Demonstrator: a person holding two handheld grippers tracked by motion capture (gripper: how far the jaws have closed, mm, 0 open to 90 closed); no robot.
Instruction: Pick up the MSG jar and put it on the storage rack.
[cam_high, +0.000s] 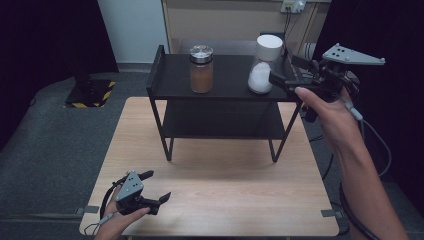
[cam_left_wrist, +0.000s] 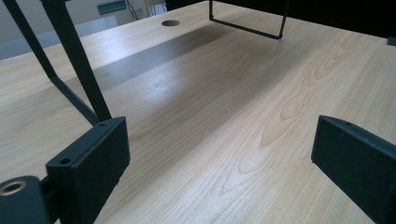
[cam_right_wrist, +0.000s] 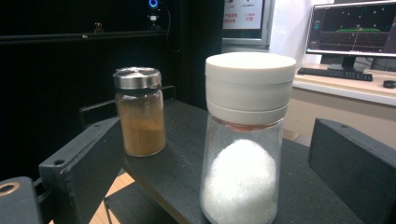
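White-lidded salt jar (cam_right_wrist: 243, 140) stands on the black shelf's (cam_high: 225, 80) right end, between the right gripper's (cam_high: 280, 80) spread jaws, untouched, lined up for grasping; left gripper (cam_high: 152, 187) idles agape on the table (cam_high: 225, 200)

- Your high view is dim, dark at both sides.
- The shelf rack (cam_high: 220, 75) casts a soft shadow on the desk (cam_high: 215, 200).
- Your near jaws look blurred.

Brown-powder jar (cam_high: 201, 69): you see it upright on the shelf's top (steel lid).
Shelf (cam_high: 170, 82): black, on your tabletop (cam_high: 215, 200).
Monitor (cam_right_wrist: 352, 29): lit.
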